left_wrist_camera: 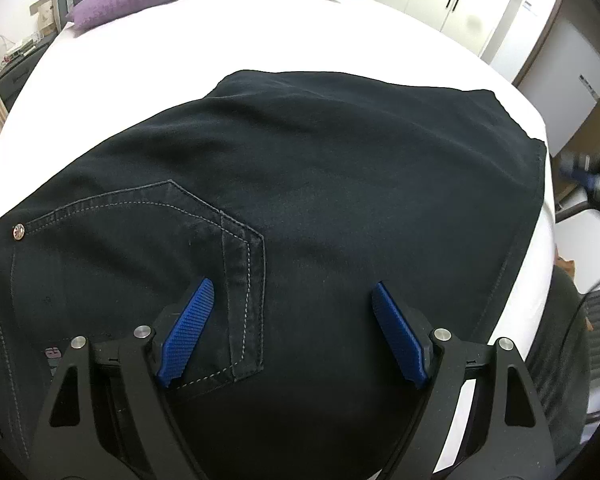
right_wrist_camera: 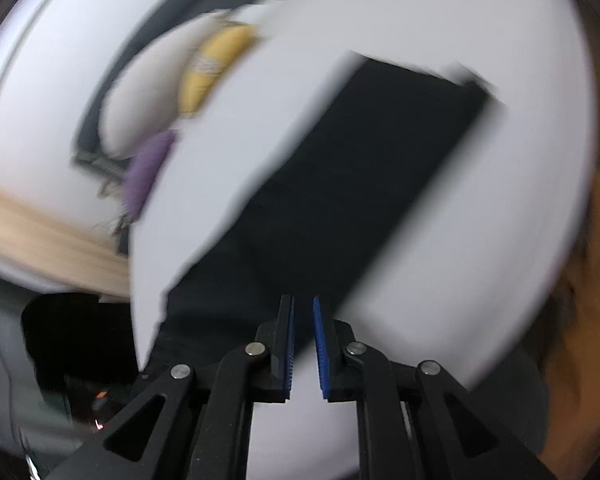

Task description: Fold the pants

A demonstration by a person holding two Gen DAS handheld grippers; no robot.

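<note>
Dark denim pants on white bed; no legible label. Left gripper jaws wide, empty; right gripper jaws slightly apart, empty.

Two handheld grippers, same build. Left gripper: matte black plastic linkage arms with triangular cut-outs, round silver pivot pins at four joints, two long blue ribbed rubber pads on black finger blocks. Right gripper: identical black arms and triangular openings, four silver pins, thin blue ridged pads seen edge-on, backed by black plates. Also seen at the far right edge of the left view, blurred: blue and grey.
</note>
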